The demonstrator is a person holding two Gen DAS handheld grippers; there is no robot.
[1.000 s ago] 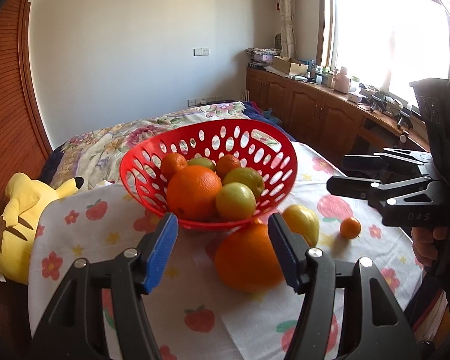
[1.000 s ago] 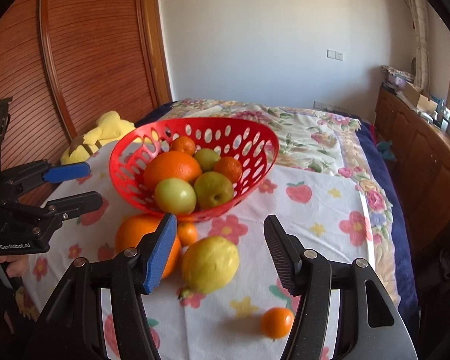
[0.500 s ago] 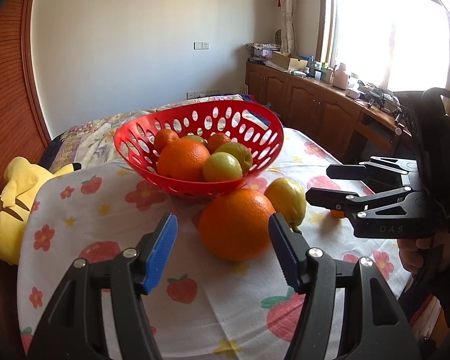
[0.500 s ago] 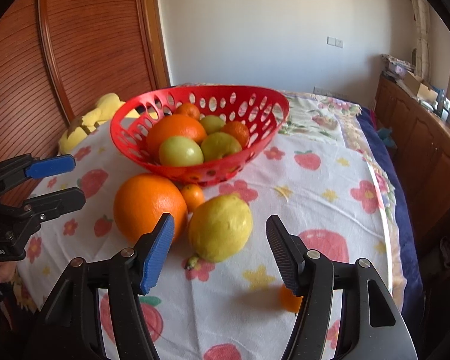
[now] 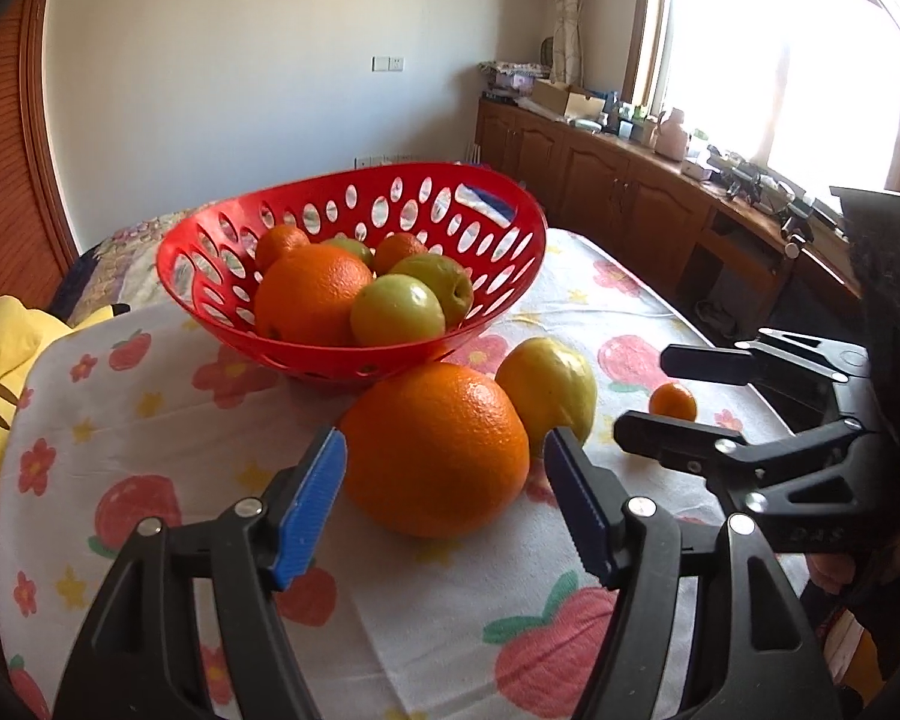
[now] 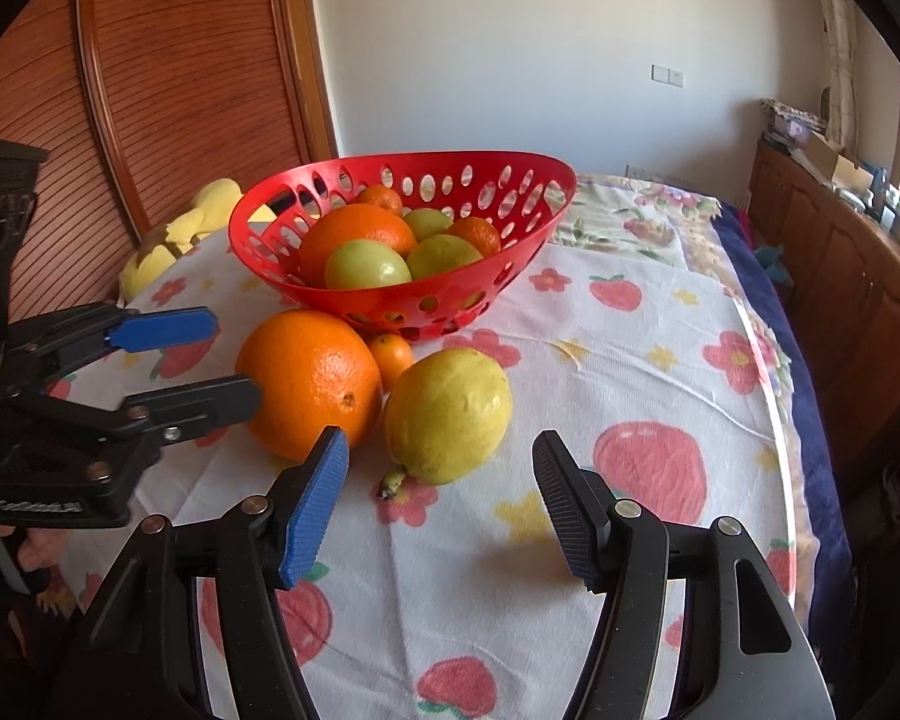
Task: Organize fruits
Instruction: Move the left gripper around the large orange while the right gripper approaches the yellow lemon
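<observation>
Red plastic, pierced with oval holes, the basket (image 5: 354, 360) stands on the flower-print table (image 5: 150, 396) holding oranges and green fruit. Just in front of the basket lies a big orange (image 5: 435, 450), a yellow lemon (image 6: 447, 414) touching it, a small mandarin (image 6: 390, 357) tucked by the basket's foot. Another mandarin (image 5: 672, 402) sits farther from the basket. The left tool (image 5: 444, 498) has just been widening, its blue pads flanking the big orange without pressing. The right tool (image 6: 441, 501) gapes before the lemon, released.
</observation>
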